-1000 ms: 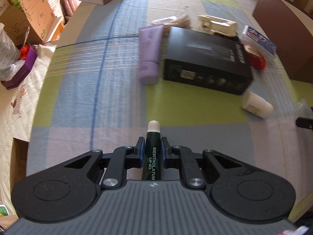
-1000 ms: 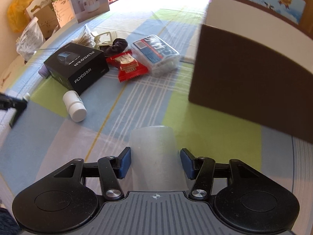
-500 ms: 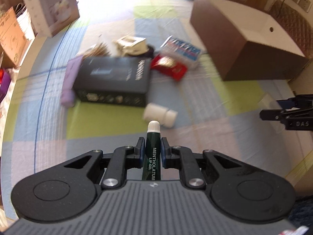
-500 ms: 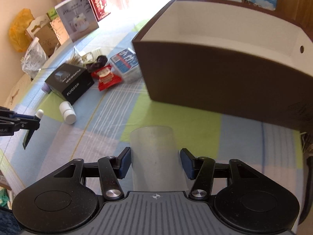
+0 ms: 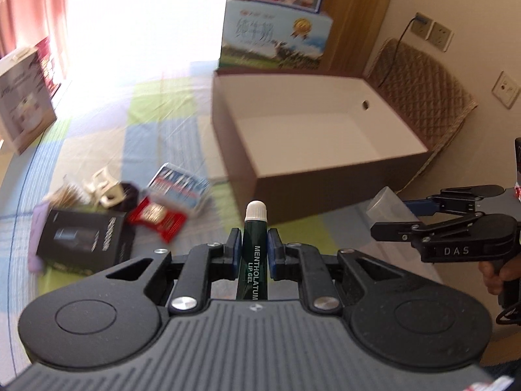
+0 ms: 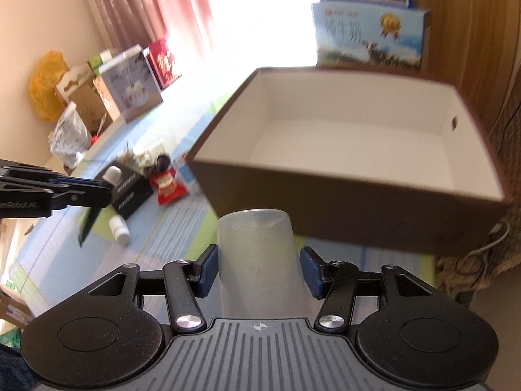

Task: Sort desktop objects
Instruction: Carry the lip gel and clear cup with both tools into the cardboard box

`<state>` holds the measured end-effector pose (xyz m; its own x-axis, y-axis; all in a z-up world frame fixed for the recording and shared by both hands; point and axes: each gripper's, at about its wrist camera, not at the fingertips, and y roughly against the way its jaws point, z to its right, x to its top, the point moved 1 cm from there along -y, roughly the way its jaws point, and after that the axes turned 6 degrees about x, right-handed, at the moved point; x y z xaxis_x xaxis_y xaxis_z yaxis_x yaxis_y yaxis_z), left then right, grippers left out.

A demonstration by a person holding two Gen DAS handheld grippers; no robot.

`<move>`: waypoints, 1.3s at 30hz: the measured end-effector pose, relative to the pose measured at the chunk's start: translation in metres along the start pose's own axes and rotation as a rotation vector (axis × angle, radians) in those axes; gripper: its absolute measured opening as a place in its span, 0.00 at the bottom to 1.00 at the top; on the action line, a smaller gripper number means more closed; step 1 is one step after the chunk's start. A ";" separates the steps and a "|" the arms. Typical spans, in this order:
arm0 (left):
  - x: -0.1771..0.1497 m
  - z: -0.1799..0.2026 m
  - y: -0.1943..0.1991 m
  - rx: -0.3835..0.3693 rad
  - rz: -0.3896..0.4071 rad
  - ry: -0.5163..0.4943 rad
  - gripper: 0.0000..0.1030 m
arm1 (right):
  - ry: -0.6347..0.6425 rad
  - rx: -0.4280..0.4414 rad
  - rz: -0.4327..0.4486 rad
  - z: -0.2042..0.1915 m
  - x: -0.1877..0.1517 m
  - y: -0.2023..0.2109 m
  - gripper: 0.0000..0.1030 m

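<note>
Left gripper (image 5: 255,249) clamps a lip gel tube (image 5: 254,251), right gripper (image 6: 257,268) clasps a translucent cup (image 6: 259,260); release both low inside the empty brown box (image 6: 325,192)

**A lived-in room at home**

Pink curtains (image 6: 136,9) hang beside a bright window. A checked cloth (image 5: 156,137) covers the table. Wall sockets (image 5: 436,34) and a quilted chair back (image 5: 420,94) stand at its right edge; a milk carton (image 5: 276,37), gift boxes (image 6: 130,81) and bags (image 6: 47,84) crowd around it.

both wrist views facing brown box (image 5: 293,195)
</note>
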<state>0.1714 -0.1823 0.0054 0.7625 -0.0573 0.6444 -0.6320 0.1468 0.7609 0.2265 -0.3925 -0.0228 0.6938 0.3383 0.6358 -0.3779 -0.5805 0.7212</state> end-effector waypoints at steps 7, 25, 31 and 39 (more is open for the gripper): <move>0.039 0.032 -0.013 -0.032 0.066 -0.027 0.12 | 0.040 -0.030 0.076 0.017 0.022 0.028 0.50; 0.119 0.069 -0.096 -0.020 0.065 -0.018 0.12 | 0.073 -0.102 0.119 0.086 0.096 0.002 0.50; 0.120 0.070 -0.150 0.012 -0.047 0.017 0.12 | 0.015 -0.100 0.036 0.118 0.104 -0.039 0.50; 0.112 0.074 -0.205 0.032 -0.200 0.057 0.12 | -0.023 -0.121 -0.105 0.145 0.097 -0.086 0.50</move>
<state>0.3765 -0.2920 -0.0727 0.8793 -0.0258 0.4756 -0.4706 0.1068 0.8759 0.4155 -0.4173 -0.0633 0.7468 0.3742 0.5498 -0.3730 -0.4488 0.8121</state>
